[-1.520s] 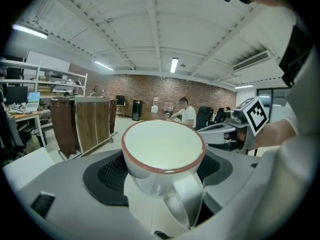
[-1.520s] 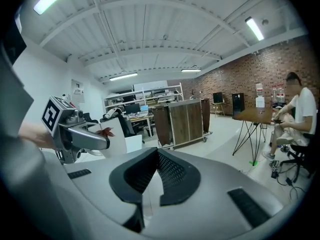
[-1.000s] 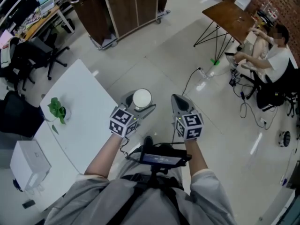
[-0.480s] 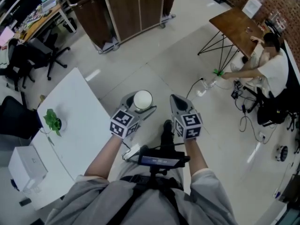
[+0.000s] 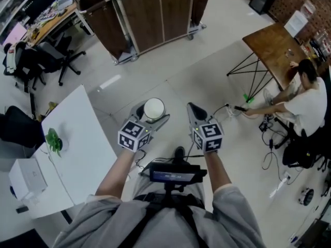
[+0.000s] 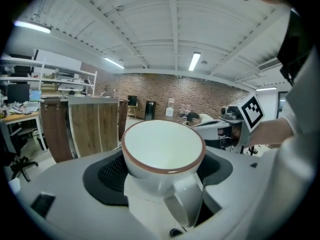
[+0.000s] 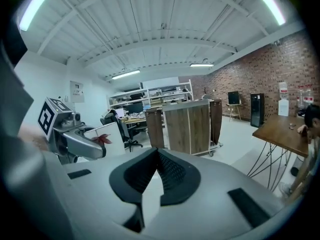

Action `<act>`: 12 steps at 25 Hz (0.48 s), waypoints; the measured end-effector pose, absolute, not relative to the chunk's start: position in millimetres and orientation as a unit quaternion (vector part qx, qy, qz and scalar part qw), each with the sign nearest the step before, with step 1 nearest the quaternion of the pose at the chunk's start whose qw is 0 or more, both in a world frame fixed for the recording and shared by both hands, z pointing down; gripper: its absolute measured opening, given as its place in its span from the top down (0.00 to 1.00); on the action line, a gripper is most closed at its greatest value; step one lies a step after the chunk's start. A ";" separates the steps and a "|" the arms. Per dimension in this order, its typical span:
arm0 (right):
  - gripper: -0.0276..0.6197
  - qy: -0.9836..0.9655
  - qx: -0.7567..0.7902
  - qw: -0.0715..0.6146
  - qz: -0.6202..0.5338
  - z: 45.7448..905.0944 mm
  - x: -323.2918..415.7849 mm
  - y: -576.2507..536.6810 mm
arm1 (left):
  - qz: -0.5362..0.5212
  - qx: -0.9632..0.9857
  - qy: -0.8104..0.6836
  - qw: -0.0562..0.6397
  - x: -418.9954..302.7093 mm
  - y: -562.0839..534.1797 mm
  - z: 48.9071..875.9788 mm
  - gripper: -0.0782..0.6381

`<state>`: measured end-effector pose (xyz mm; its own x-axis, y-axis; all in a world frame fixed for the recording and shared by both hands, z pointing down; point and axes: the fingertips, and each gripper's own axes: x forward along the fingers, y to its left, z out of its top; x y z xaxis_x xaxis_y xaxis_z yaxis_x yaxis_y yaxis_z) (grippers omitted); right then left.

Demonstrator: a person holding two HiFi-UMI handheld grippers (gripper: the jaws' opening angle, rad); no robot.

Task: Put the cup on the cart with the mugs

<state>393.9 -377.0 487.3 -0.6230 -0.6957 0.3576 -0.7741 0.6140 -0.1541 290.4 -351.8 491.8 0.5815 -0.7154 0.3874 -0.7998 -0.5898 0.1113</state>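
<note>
A white cup (image 5: 153,109) with a brown rim sits upright between the jaws of my left gripper (image 5: 154,113), which is shut on it. In the left gripper view the cup (image 6: 162,151) fills the middle, its handle turned toward the camera. My right gripper (image 5: 194,110) is held level beside the left one, shut with nothing in it; its dark pads (image 7: 170,171) meet at the tip. A wood-panelled cart on wheels (image 5: 155,14) stands ahead across the floor, also visible as the cart (image 7: 187,126) in the right gripper view. I see no mugs on it from here.
A white table (image 5: 77,138) at the left carries a small plant (image 5: 53,140) and a white box (image 5: 23,177). Office chairs (image 5: 36,61) stand at the far left. At the right, a person (image 5: 305,97) sits by a wooden table (image 5: 279,43), with cables (image 5: 269,138) on the floor.
The whole view has moved forward: the cart is nearer, and the white table has slid back to the left. Both grippers keep the same pose, with the cup still held.
</note>
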 end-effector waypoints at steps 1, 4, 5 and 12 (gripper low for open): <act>0.95 -0.892 0.408 0.132 0.145 483.8 394.1 -389.6 | 0.151 0.876 -0.438 0.137 290.3 -364.1 488.2 0.33; 0.95 -0.900 0.393 0.130 0.138 477.7 393.6 -424.7 | 0.152 0.867 -0.455 0.136 285.3 -397.1 482.5 0.33; 0.95 -0.903 0.387 0.129 0.138 476.1 393.1 -434.7 | 0.154 0.864 -0.460 0.137 283.5 -406.6 481.4 0.33; 0.95 -0.915 0.354 0.130 0.140 474.0 365.0 -515.0 | 0.162 0.851 -0.480 0.138 259.8 -484.1 475.4 0.33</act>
